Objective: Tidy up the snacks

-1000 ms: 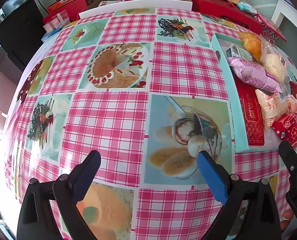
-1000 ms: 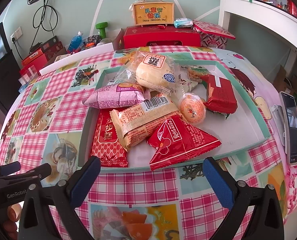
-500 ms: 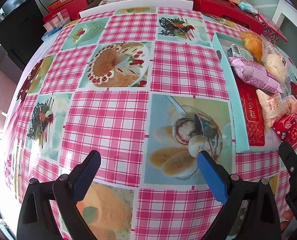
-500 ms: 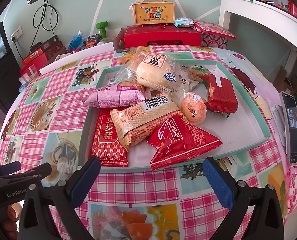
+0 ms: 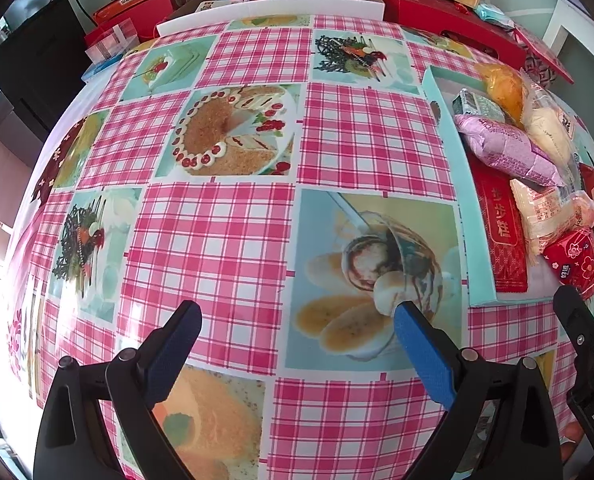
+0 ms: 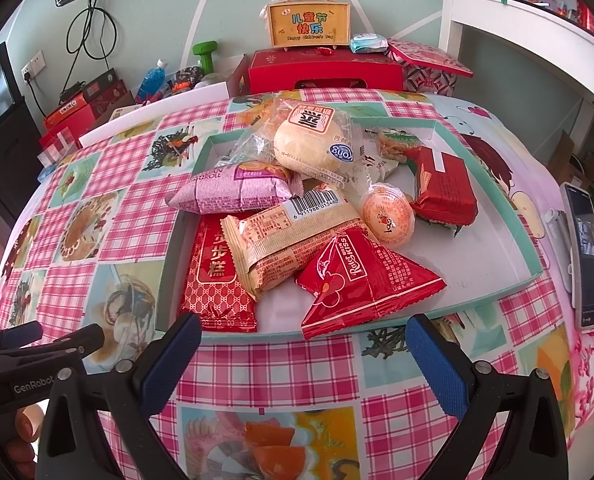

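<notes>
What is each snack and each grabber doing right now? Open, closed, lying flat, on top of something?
Left tool: open, empty.
Right tool: open, empty.
Shallow mint-green cardboard tray: flat on table, holding snacks.
Red triangular foil packet: sealed, poking over near rim.
Pink foil roll packet: sealed, lying sideways.
Clear-wrapped round bun: sealed, on top of pile.
White smartphone: screen up, beside tray.

Both hand-held grippers (image 5: 297, 316) (image 6: 303, 330) agape, empty.

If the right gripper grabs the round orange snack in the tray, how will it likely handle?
The round orange snack looks dome-shaped with a glossy wrap, so it may slip from the pads or roll if nudged. It leans against other packets in the tray, which should limit rolling.
</notes>
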{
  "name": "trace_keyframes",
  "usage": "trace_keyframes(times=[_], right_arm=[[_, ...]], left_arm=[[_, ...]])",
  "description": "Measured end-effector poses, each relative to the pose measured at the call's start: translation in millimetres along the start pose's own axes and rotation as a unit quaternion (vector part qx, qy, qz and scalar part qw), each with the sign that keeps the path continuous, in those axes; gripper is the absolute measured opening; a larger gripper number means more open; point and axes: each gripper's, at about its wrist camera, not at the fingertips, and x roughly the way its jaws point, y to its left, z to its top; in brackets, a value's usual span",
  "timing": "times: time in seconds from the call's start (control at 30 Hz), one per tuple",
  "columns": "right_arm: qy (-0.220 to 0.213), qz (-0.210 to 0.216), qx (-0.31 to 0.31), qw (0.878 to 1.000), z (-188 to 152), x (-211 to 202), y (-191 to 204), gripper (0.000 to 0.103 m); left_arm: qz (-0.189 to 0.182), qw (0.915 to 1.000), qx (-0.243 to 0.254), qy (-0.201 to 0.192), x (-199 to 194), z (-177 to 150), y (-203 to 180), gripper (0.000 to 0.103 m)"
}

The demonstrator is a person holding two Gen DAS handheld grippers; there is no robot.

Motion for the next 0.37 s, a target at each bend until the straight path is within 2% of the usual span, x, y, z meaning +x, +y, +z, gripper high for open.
trace_keyframes(times=[0.13,0.37], right_arm=[[0.0,0.0,0.001,1.0,0.1,-0.1,-0.1,0.103],[0.0,0.0,0.0,1.0,0.0,0.6,-0.1,0.103]], left_arm=[[0.002,0.9998,0.012,-0.015,-5.7,0.1,-4.8,0.097],[0.004,0.9999,0.011,-0.011,-5.0,1.7,-2.3,0.097]])
